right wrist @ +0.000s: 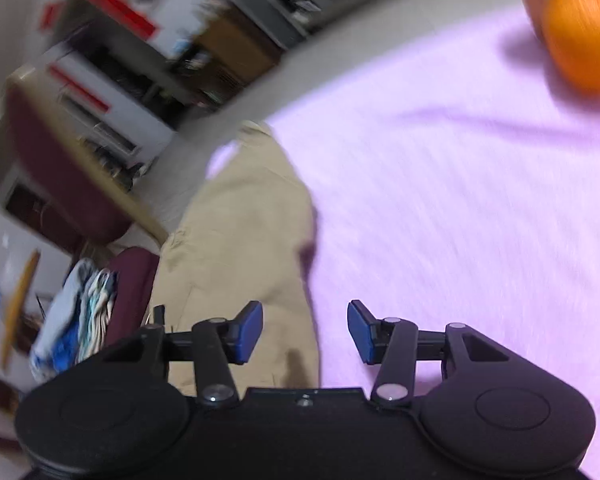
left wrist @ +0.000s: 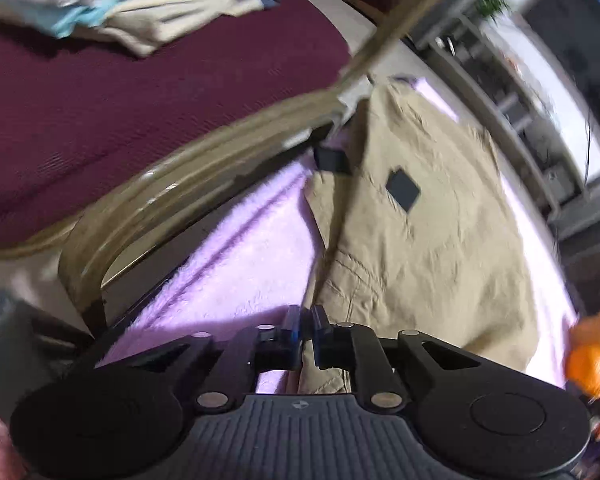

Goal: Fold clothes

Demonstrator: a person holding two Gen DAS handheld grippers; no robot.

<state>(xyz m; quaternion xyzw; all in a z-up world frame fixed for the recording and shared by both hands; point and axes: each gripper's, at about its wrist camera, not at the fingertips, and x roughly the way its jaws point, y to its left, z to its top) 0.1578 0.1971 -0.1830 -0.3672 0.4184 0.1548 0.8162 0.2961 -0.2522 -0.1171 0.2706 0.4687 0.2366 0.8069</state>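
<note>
The lilac blanket point(right wrist: 440, 200) was the widest thing before me, a fleecy cover spread flat over the work surface, and I place everything else against it. Beyond its far edge ran pale floor and then a wall of shelving point(right wrist: 148, 80), blurred, with red strips on some fronts. Off one side of the blanket stood a chair with a maroon seat point(left wrist: 140, 92) and a tan frame point(left wrist: 188, 176), its curved front rail close to the blanket's edge. On that seat, at the end far from the blanket, sat a pile of clothes point(left wrist: 132, 4) in cream, pale blue and grey.

The khaki trousers point(left wrist: 428, 216) lay on the blanket, along the side nearest the chair, folded lengthwise and wrinkled, with a small dark square patch point(left wrist: 403, 192) on the cloth. At the blanket's opposite corner sat something orange point(right wrist: 584, 36), too blurred to name.

My left claw point(left wrist: 305, 320) had its blue pads drawn nearly together at the near end of the trousers; whether cloth was pinched between them I could not tell. My right claw point(right wrist: 305, 330) was spread wide with nothing in it, straddling the trousers' edge and the bare blanket.
</note>
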